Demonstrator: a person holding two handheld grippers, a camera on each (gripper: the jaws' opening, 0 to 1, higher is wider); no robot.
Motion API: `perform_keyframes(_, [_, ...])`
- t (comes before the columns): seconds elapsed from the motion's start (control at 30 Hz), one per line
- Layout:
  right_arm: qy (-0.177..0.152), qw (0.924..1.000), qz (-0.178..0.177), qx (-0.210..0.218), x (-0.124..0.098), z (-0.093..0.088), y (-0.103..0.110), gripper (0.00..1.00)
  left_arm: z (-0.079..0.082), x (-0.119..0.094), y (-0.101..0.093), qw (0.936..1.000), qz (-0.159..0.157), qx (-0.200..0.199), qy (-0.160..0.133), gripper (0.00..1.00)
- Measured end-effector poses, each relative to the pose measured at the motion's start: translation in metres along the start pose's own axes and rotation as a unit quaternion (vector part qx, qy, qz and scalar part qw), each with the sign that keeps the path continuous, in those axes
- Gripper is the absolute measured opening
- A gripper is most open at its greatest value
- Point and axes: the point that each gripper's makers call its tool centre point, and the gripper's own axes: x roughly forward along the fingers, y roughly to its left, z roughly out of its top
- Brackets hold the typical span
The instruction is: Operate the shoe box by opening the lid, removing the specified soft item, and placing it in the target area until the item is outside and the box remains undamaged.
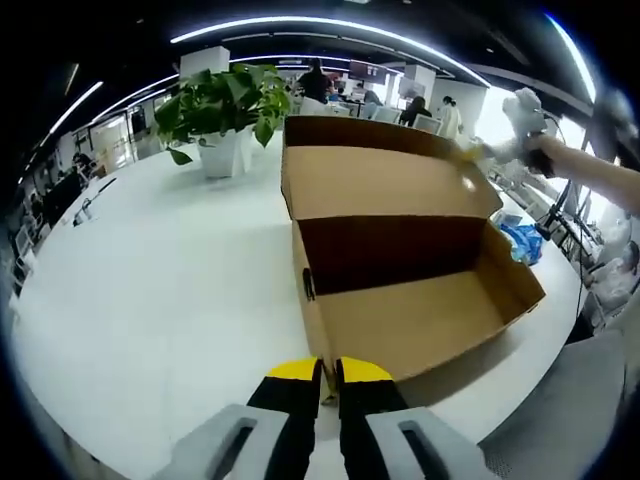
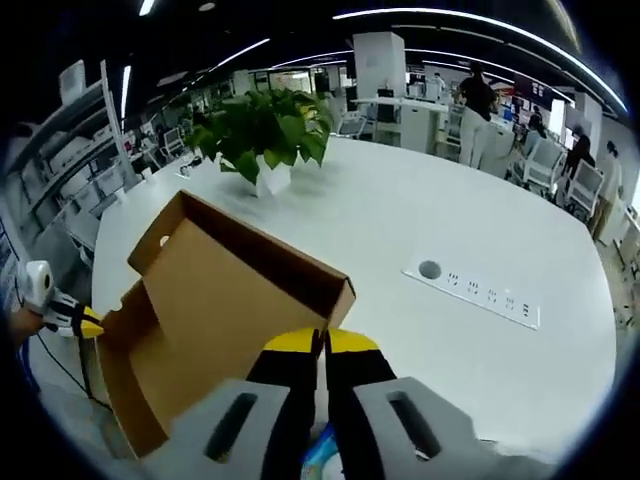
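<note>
Your left gripper view sits low at the near wall of the open shoe box (image 1: pixel 400 270), looking close along its length toward the raised lid, the potted plant (image 1: pixel 222 110) and the office beyond. Your right gripper view looks down from higher, over the lid's edge, across the white table (image 2: pixel 420 230). Both share the box, plant and tabletop.

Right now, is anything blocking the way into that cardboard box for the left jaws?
Nothing covers it: the lid is swung back, its edge between the jaws of the right gripper. Only the near wall of the shoe box, which the left gripper pinches, stands before the inside, which looks bare.
</note>
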Motion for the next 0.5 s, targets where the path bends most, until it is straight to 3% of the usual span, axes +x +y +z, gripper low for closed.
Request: perform_keyframes(0.5, [-0.043, 0.9989, -0.003, 0.017, -0.024, 0.008, 0.008, 0.0, 0.0, -0.002, -0.003, 1.0, -0.001, 0.002, -0.008, 0.05])
